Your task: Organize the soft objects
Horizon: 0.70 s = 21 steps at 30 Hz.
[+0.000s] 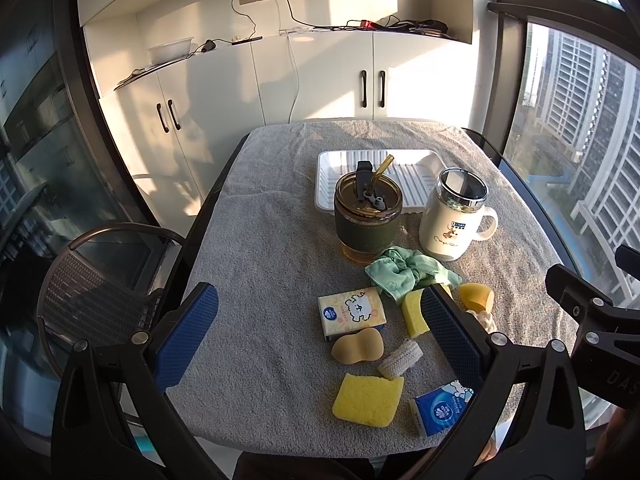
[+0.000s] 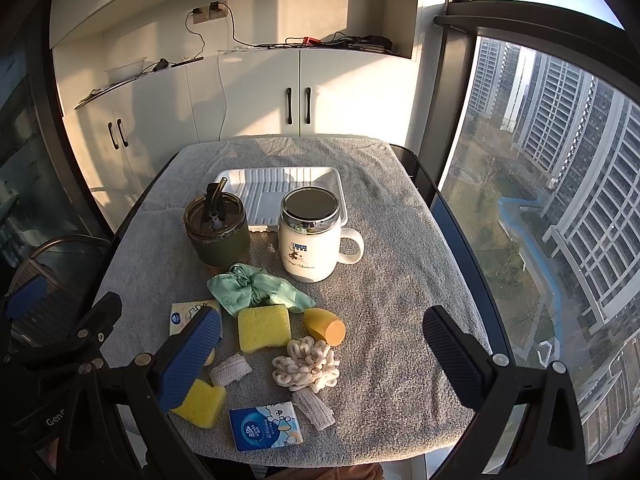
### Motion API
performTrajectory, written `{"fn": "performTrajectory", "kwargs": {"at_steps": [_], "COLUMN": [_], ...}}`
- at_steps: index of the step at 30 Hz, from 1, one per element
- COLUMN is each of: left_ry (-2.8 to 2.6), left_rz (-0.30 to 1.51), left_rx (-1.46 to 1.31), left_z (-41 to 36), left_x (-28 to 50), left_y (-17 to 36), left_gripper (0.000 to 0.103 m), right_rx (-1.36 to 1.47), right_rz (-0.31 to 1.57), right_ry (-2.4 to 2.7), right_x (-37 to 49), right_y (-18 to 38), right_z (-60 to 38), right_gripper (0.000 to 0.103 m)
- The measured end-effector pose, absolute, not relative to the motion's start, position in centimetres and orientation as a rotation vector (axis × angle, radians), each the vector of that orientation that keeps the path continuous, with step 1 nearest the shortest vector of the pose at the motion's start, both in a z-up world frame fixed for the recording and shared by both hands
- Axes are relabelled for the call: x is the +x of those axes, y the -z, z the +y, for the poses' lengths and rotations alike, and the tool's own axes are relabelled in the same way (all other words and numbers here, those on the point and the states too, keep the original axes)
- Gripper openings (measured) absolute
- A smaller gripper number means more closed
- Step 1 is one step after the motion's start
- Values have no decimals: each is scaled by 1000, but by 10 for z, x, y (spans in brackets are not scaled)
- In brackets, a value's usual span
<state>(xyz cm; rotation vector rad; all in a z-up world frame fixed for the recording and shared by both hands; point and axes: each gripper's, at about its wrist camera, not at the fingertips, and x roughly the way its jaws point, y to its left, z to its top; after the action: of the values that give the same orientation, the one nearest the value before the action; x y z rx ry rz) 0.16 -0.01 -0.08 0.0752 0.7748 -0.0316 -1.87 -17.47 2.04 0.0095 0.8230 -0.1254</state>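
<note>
Writing was sparse on what we had before us: the blue tissue pack (image 2: 266, 426) near the table's front edge carried a white round logo and cartoon figures, with lettering too small for us to read, and the yellow tissue pack (image 1: 352, 312) bore the same round blue logo beside a white cartoon animal. The white mug (image 2: 310, 240) showed a small blue label and a dark script line we could not make out. We held the left gripper (image 1: 320, 340) wide open over the grey towel (image 2: 380, 280), its blue pads gripping nothing, and the right gripper (image 2: 320, 360) likewise spread wide and empty. Soft things lay clustered on the towel's near half: the green scrunchie (image 2: 260, 290) just in front of the green tumbler (image 2: 218, 236), a yellow sponge (image 2: 264, 328) touching the scrunchie's front edge, and a second yellow sponge (image 1: 368, 400) nearer us. The orange egg-shaped sponge (image 2: 324, 330) lay on its side, long axis running left to right, its flat cut end facing right. The tan peanut-shaped sponge (image 1: 357, 347) lay with its long axis slanting from near-left to far-right. The cream knitted cord (image 2: 306, 364) sat bunched beside a ribbed white roll (image 2: 313, 407). The white tray (image 2: 280, 196) stood behind the cups.
</note>
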Motion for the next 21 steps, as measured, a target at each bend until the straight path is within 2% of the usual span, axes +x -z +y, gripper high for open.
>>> {"fn": "performTrajectory", "kwargs": {"at_steps": [21], "left_ry": [32], "left_rz": [787], "left_rx": [88], "left_z": [-1], "left_x": [2], "left_y": [10], "left_gripper": [103], "right_rx": [5], "right_rz": [831], "right_ry": [132], "right_x": [-21], "right_y": [-13], "right_z": [-176], "right_gripper": [103]}}
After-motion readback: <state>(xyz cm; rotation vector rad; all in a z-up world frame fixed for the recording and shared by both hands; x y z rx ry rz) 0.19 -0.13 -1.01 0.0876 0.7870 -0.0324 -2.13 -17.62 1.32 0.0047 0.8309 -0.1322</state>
